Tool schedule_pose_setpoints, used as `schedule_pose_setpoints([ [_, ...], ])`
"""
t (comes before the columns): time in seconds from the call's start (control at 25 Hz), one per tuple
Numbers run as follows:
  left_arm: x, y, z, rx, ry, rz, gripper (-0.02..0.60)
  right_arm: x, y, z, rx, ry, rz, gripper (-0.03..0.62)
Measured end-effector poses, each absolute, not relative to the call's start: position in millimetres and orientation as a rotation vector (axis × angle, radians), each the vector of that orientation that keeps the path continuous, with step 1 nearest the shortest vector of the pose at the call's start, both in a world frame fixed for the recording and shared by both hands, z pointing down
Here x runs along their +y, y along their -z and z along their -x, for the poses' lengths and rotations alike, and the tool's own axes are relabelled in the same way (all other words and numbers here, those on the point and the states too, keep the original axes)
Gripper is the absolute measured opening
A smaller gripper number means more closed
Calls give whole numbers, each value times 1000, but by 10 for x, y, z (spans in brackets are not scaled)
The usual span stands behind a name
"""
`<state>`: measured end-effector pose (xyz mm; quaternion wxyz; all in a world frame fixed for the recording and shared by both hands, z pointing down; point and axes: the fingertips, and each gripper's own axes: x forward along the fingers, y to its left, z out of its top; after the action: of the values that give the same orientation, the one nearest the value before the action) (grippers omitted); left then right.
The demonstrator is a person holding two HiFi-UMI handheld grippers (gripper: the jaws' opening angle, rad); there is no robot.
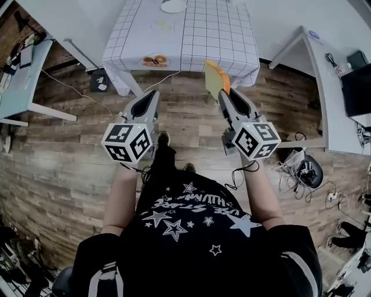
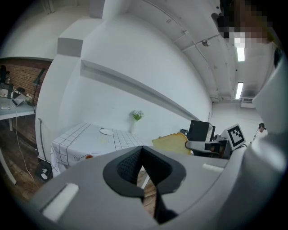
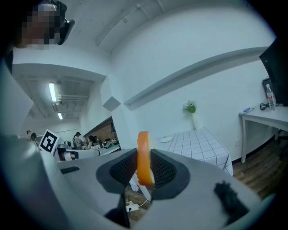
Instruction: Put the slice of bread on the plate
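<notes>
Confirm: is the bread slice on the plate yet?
No. Bread slice is upright, clamped in the right gripper; plate sits apart on the table.

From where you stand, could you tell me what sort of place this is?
Likely a lab or workshop: side desks with electronics, loose cables on the wooden floor, one cloth-covered table.

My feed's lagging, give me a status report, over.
Right gripper shut on bread slice, edge up. Left gripper shut, empty. Plate on table's far side, bread not there yet.
</notes>
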<state>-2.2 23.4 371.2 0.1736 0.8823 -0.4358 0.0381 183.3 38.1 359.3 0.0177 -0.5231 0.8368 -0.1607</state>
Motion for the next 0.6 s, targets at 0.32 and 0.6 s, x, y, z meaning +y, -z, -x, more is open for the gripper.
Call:
schedule_pose_setpoints([
  [0.32, -286, -3799, 49, -1187, -105, -2513, 9, -44, -3692, -1737, 2595, 518, 1668, 95],
  [0.6, -566, -3835, 316, -1201, -86, -2505, 9, -321, -3785, -1519, 2595, 537, 1677, 95],
])
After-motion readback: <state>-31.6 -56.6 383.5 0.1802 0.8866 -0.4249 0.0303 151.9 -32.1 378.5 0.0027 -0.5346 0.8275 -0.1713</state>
